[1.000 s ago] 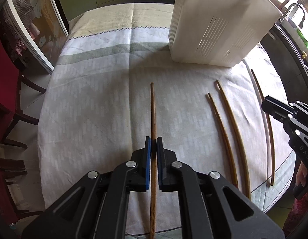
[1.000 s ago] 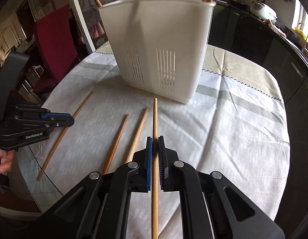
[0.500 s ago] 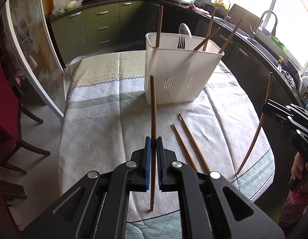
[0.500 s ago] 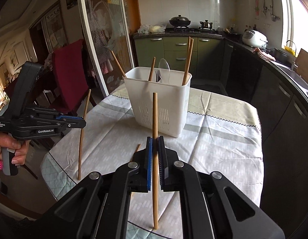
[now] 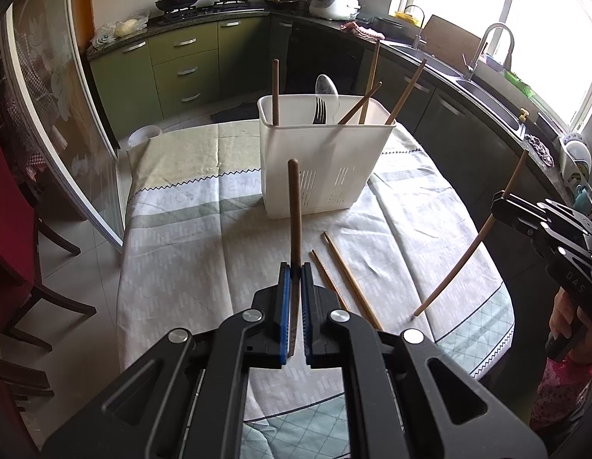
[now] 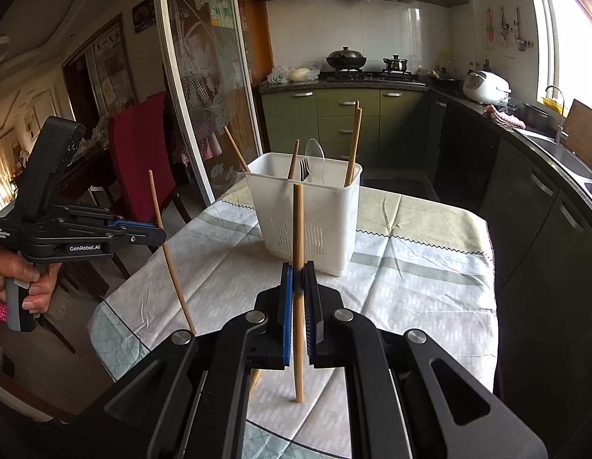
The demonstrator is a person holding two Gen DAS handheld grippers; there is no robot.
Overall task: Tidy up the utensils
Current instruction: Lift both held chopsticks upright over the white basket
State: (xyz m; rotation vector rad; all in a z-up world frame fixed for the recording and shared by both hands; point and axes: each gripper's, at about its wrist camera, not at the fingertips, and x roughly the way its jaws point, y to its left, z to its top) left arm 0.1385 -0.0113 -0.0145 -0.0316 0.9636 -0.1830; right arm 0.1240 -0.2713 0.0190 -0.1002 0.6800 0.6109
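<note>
Left gripper (image 5: 295,267) clamped tight on dark chopstick (image 5: 295,206), held upright above tablecloth (image 5: 189,252). Right gripper (image 6: 299,267) pinched on lighter chopstick (image 6: 298,229), also held upright. Two more chopsticks (image 5: 345,279) left lying flat on cloth, near white utensil caddy (image 5: 326,164); fork (image 5: 319,111), spoon, few chopsticks seen standing inside.

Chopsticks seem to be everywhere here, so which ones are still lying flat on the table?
Just the pair of chopsticks beside the left gripper. The others stand in the white utensil holder or are held upright, one per gripper.
</note>
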